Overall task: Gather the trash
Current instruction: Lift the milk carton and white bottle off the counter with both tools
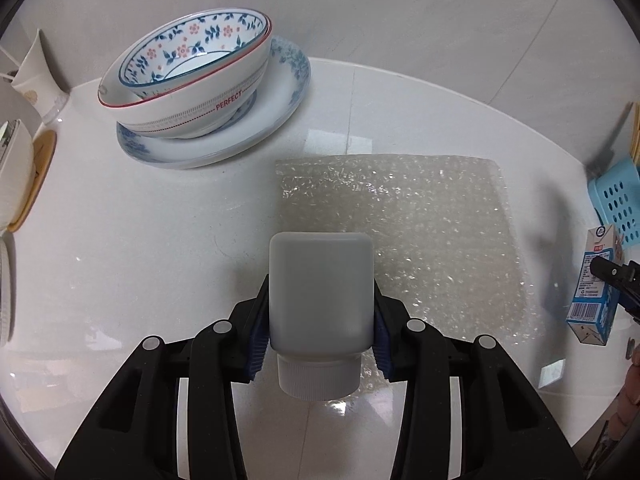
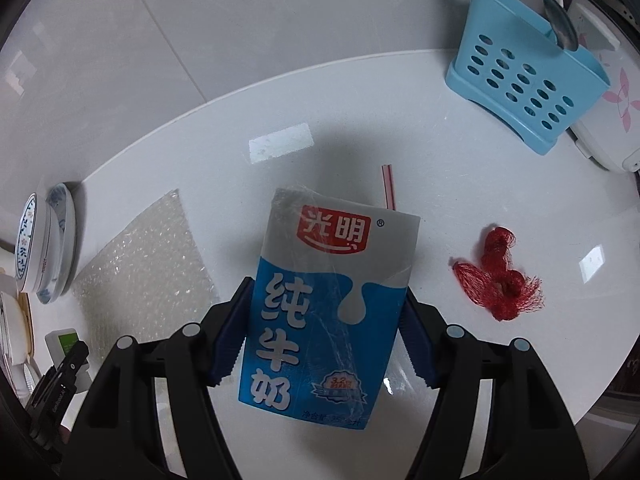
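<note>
My left gripper [image 1: 321,320] is shut on a grey-white plastic bottle [image 1: 321,276], whose ribbed cap points back at the camera, held above the white round table [image 1: 160,240]. My right gripper [image 2: 328,296] is shut on a blue and white milk carton [image 2: 320,280], lifted off the table, with a red-striped straw [image 2: 388,186] sticking out behind it. The same carton [image 1: 592,284] shows at the right edge of the left wrist view. A sheet of bubble wrap [image 1: 400,232] lies flat on the table. A red mesh net [image 2: 500,276] lies crumpled to the right of the carton.
Two nested flowered bowls [image 1: 192,76] stand on a blue-patterned plate [image 1: 280,92] at the back left. A blue perforated utensil holder [image 2: 516,72] with chopsticks and a spoon stands at the back right, next to a white appliance [image 2: 600,128]. Cups and containers line the left table edge.
</note>
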The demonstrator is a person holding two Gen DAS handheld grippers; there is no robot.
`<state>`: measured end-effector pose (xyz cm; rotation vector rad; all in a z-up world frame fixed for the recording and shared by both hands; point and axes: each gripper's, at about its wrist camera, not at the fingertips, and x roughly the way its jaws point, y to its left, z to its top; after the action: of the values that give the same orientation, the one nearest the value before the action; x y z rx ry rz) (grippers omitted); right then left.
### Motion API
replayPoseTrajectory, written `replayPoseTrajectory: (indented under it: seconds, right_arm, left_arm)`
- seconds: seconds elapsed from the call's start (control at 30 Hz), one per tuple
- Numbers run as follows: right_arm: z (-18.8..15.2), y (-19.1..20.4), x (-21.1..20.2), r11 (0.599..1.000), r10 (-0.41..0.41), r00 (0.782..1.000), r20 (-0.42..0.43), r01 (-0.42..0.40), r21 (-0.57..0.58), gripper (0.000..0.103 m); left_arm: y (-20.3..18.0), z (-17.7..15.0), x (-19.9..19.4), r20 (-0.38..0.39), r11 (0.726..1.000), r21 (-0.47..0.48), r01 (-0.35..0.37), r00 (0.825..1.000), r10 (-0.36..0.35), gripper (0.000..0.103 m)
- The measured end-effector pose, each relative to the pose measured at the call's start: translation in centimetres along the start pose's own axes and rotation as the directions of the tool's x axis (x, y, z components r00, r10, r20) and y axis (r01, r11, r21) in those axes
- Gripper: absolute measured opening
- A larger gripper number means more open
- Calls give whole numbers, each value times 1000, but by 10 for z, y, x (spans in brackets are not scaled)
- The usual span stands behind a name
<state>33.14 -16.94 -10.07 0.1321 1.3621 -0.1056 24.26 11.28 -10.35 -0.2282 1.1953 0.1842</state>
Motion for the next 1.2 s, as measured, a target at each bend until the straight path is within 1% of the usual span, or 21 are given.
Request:
replayPoseTrajectory:
  seconds: [0.23, 0.37, 0.63, 0.9, 1.2]
  right_arm:
    - [-15, -11, -17, 999, 1, 999, 39, 0, -32, 65]
    - [-25, -15, -27, 999, 18, 998, 56, -15, -51, 65]
    - [-48, -19, -49, 996, 24, 995, 102, -15, -87, 65]
    - [-70, -21, -74, 991, 49, 989, 139, -32, -127, 65]
    - [-96, -27, -94, 987, 79, 985, 153, -56, -151, 65]
  left_arm:
    - [-13, -14, -17, 26, 1000, 22, 15, 1000, -15, 41]
    - [-20, -17, -21, 31, 999, 37, 24, 999, -25, 41]
    - [-35, -32, -36, 44, 997, 69, 43, 998, -46, 41]
    - [-47, -47, -53, 46, 994, 92, 59, 997, -63, 41]
    - [-64, -72, -70, 36, 991, 111, 71, 996, -76, 41]
